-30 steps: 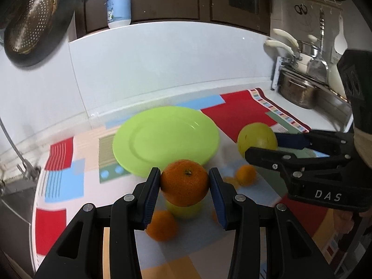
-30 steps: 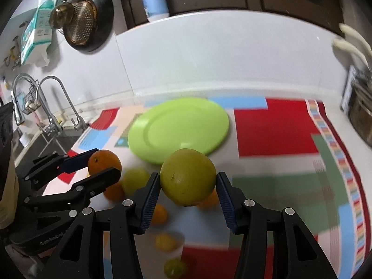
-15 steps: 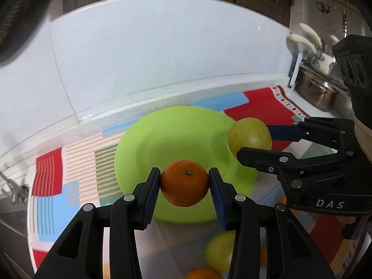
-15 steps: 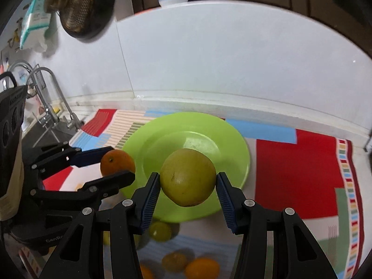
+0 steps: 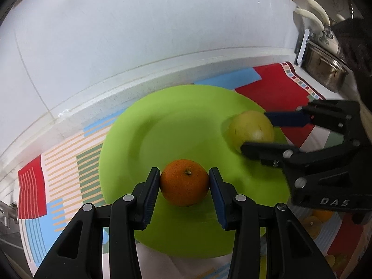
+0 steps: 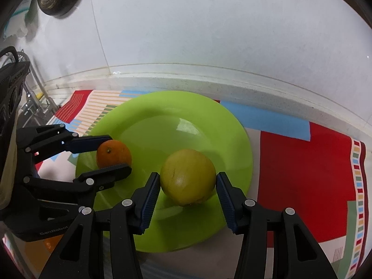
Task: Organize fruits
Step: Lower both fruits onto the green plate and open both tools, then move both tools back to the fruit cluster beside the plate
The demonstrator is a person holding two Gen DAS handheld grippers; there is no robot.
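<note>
My left gripper (image 5: 184,182) is shut on an orange (image 5: 184,182) and holds it just over the near part of the green plate (image 5: 176,125). My right gripper (image 6: 188,189) is shut on a larger yellow-green fruit (image 6: 187,177) over the plate's (image 6: 176,125) right near part. Each gripper shows in the other view: the right gripper (image 5: 260,131) with the yellow-green fruit (image 5: 250,127), and the left gripper (image 6: 111,153) with the orange (image 6: 114,153). Whether either fruit touches the plate I cannot tell.
The plate sits on a patterned red, blue and green mat (image 6: 304,162) against a white wall. Several small oranges and yellow fruits (image 5: 318,220) lie on the mat behind the right gripper. A steel pot (image 5: 325,69) stands far right; a faucet (image 6: 34,93) far left.
Both grippers have moved forward and down from above the loose fruits to over the plate, each keeping its fruit.
</note>
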